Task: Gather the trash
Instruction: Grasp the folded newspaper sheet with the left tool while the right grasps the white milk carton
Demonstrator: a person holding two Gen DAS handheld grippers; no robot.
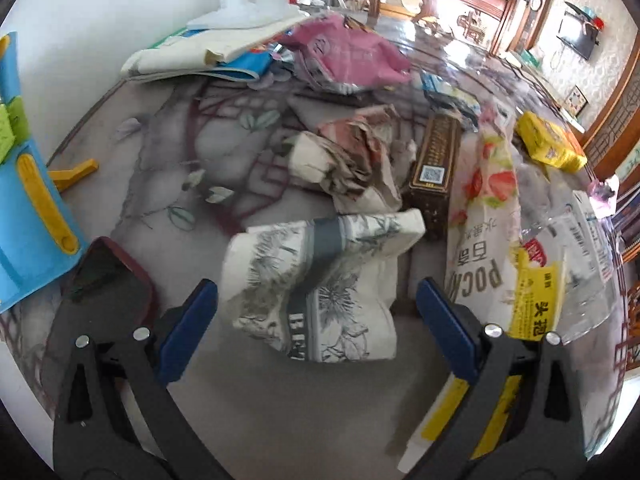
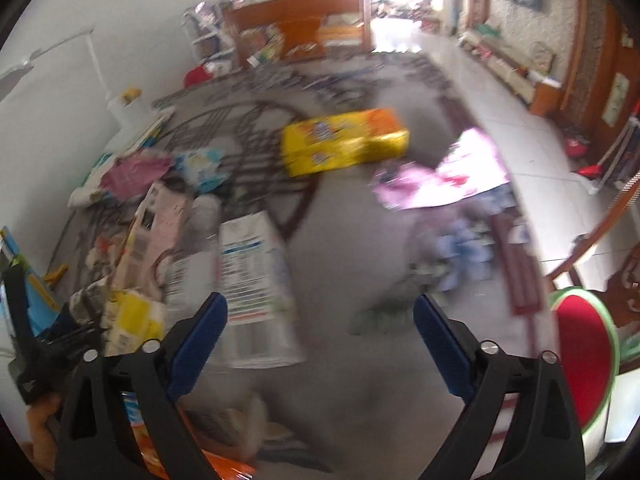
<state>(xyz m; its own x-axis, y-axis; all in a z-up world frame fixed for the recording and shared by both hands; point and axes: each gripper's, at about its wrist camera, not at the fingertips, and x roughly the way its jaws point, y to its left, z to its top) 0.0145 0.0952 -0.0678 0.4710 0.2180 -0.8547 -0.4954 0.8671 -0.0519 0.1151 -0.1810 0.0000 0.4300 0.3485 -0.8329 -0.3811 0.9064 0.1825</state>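
— What can you read from where you stand?

— Not much whole. The strawberry-print wrapper (image 1: 482, 216) says "POCK", with Chinese characters beside it. Just right of it a clear bag (image 1: 560, 264) carries a yellow label with more Chinese characters. The floral tissue pack (image 1: 320, 284) shows "BR" on its grey band, the rest folded under.

— And the dark box?

— The dark box (image 1: 434, 172) stands just left of the strawberry wrapper, with a QR code on its end. Behind it on the glass-topped table (image 1: 168, 148) sit one crumpled paper bag (image 1: 356, 160), one pink bag (image 1: 348, 56) and one yellow box (image 1: 548, 142).

— The claws?

— The left gripper (image 1: 316, 304) has its two blue fingers wide apart, one on either side of the tissue pack, neither touching it. The right gripper (image 2: 320, 316) is spread too, gripping nothing, hanging over bare tabletop; a white printed packet (image 2: 256, 280) lies just beside its left finger. That view is blurred; I can make out one yellow box (image 2: 344, 140).
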